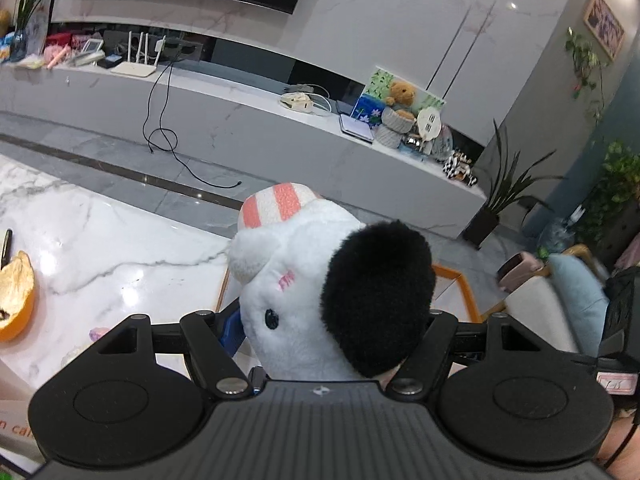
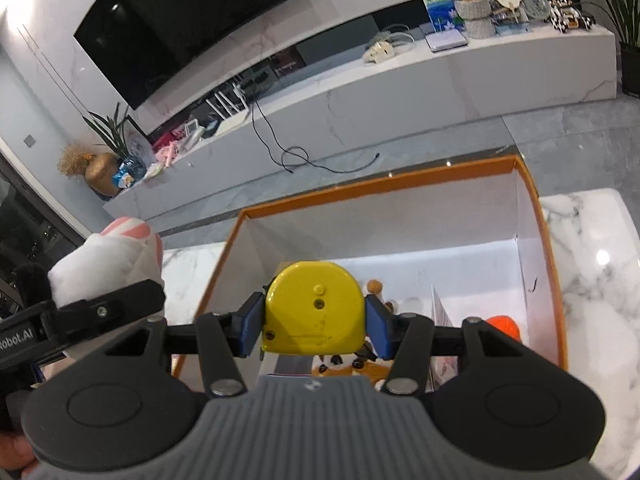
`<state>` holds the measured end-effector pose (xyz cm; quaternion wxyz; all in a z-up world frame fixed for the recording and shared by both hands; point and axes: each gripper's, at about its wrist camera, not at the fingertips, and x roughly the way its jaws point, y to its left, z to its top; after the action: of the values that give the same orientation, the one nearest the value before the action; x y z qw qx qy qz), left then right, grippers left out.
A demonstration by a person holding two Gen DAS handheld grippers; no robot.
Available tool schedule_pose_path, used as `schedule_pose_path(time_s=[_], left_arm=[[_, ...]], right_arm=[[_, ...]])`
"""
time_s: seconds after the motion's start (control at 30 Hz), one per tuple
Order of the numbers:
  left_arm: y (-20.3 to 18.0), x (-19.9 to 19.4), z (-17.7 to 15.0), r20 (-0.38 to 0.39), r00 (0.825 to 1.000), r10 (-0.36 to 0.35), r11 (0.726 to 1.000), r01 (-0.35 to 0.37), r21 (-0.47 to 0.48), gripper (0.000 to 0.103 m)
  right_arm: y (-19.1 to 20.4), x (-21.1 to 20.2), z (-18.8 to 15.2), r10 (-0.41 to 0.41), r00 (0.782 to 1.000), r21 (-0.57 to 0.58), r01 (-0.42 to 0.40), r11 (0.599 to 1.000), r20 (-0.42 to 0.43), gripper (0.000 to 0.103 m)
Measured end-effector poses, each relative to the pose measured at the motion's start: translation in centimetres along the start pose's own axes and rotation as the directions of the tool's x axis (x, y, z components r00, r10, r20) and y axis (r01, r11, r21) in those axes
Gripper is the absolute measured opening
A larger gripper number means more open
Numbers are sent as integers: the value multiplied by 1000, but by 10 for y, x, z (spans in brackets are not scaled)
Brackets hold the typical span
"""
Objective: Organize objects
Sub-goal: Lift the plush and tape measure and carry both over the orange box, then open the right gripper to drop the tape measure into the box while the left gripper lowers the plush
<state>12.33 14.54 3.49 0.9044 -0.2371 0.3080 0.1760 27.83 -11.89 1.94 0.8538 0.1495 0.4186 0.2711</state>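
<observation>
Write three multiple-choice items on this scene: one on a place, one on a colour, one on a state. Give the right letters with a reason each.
1. Where is the yellow plastic tape measure?
A. On the TV bench
B. Between the right claw's blue pads, above the open orange-rimmed white box
C. On the floor

2. What colour are the stripes on the white plush toy with the black fuzzy patch?
A. Green
B. Blue
C. Pink

3. What is the state of the left claw?
A. Shut on the plush toy
B. Open, holding nothing
C. Shut on a pen

Answers:
1 B, the right claw pinches the tape measure on both sides with the box interior behind it.
2 C, pink bands alternate with white on the toy's top.
3 A, the toy fills the gap between the left claw's fingers.
</observation>
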Motion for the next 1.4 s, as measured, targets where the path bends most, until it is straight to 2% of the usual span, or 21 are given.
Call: schedule_pose_path(time_s=[0.2,0.3,0.47,0.67,0.93,1.4], left_arm=[[-13,24,-11,-39,999,15,999,-13,46,82],[-16,35,-15,-74,997,28,999,-25,38,82],[-15,44,-18,-91,994,54,998,-51,32,82],[-21,56,-25,-114,988,100,993,-92,76,82],[-25,70,-30,-143,982,120,990,-108,87,82],[-26,80,-32,-153,977,147,986,-132,101,83]], right_arm=[[-12,23,-2,-41,999,15,41,999,-33,55],[-21,30,-1,-68,997,12,68,998,-32,55],[-26,32,3,-66,998,14,66,998,-24,55],[-28,35,4,-175,984,-39,176,984,7,55],[-39,49,0,-269,963,-68,268,961,1,55],[-37,49,-9,-290,957,-97,289,952,10,55]])
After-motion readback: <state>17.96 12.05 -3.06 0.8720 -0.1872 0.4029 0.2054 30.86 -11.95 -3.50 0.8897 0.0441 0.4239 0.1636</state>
